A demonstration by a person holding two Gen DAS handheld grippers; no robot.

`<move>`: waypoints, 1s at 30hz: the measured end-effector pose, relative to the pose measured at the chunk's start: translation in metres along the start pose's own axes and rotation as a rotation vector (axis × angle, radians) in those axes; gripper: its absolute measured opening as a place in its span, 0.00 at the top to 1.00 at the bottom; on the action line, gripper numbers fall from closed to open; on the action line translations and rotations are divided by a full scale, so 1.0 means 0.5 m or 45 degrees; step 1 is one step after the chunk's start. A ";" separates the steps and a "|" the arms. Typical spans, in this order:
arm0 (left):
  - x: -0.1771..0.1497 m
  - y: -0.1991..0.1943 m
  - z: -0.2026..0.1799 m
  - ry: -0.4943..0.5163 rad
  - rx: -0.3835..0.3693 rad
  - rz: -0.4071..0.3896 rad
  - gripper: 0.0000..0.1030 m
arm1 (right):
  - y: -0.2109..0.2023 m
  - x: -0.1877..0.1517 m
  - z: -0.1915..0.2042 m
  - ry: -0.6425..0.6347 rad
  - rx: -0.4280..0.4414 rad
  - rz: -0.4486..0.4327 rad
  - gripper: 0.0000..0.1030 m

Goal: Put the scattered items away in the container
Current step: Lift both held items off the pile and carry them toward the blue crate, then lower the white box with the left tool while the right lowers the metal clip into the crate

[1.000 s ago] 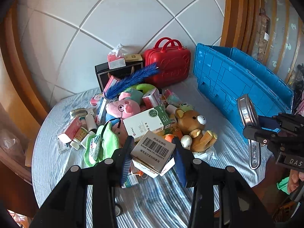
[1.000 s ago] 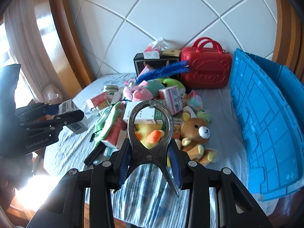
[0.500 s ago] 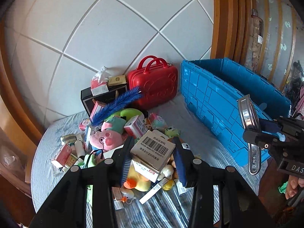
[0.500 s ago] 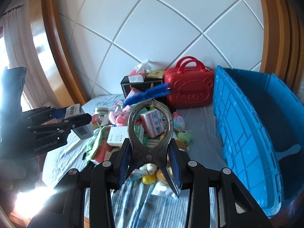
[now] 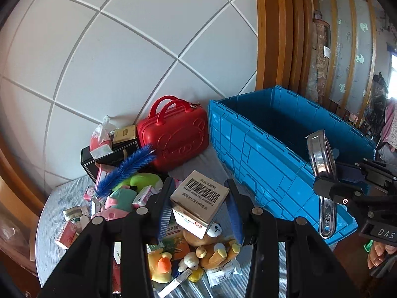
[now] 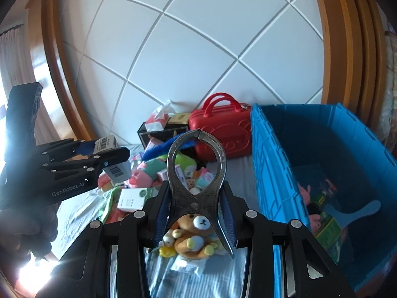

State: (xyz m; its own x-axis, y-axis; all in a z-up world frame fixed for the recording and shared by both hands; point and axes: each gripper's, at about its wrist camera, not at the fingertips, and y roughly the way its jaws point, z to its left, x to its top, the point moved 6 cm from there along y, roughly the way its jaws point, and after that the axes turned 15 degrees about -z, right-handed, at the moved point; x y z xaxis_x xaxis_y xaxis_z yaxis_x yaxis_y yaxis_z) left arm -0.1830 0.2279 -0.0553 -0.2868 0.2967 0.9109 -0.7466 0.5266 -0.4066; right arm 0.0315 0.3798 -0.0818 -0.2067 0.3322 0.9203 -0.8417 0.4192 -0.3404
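My left gripper (image 5: 199, 195) is shut on a small white box with a barcode (image 5: 198, 206), held above the heap of items. In the right wrist view, my right gripper (image 6: 196, 211) is shut on a metal clamp tool (image 6: 196, 164), its loop pointing up. The open blue crate (image 5: 263, 154) stands to the right of both; its inside (image 6: 330, 173) holds pink plush toys (image 6: 306, 193) and a green box (image 6: 327, 226). Each gripper shows in the other's view: the right (image 5: 325, 183) with the clamp (image 5: 320, 154), the left (image 6: 116, 152) with the box (image 6: 106, 144).
A brown bear plush (image 5: 211, 243), a yellow duck (image 5: 161, 265), small cartons, a pink plush and a blue feather (image 5: 124, 171) lie heaped on the striped cloth. A red case (image 5: 173, 134) and a black box (image 5: 109, 159) with tissues stand against the white padded wall.
Both grippers have risen and moved right, toward the blue crate, each keeping its load. The heap has dropped lower in both views and the crate's inside has come into sight.
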 end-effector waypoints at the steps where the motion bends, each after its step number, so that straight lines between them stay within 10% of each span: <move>1: 0.009 0.010 -0.010 0.005 -0.004 -0.002 0.61 | -0.002 0.006 -0.014 0.005 -0.006 -0.007 0.63; 30: 0.222 0.276 -0.382 0.176 -0.315 -0.057 0.61 | -0.059 0.068 -0.398 0.177 -0.306 -0.086 0.63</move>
State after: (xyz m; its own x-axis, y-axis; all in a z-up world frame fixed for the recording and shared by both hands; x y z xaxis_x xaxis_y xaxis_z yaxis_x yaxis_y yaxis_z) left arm -0.2031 0.4856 -0.0236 -0.1595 0.3653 0.9171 -0.5825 0.7153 -0.3862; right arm 0.1487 0.5471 -0.0786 -0.0694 0.4025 0.9128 -0.7052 0.6274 -0.3302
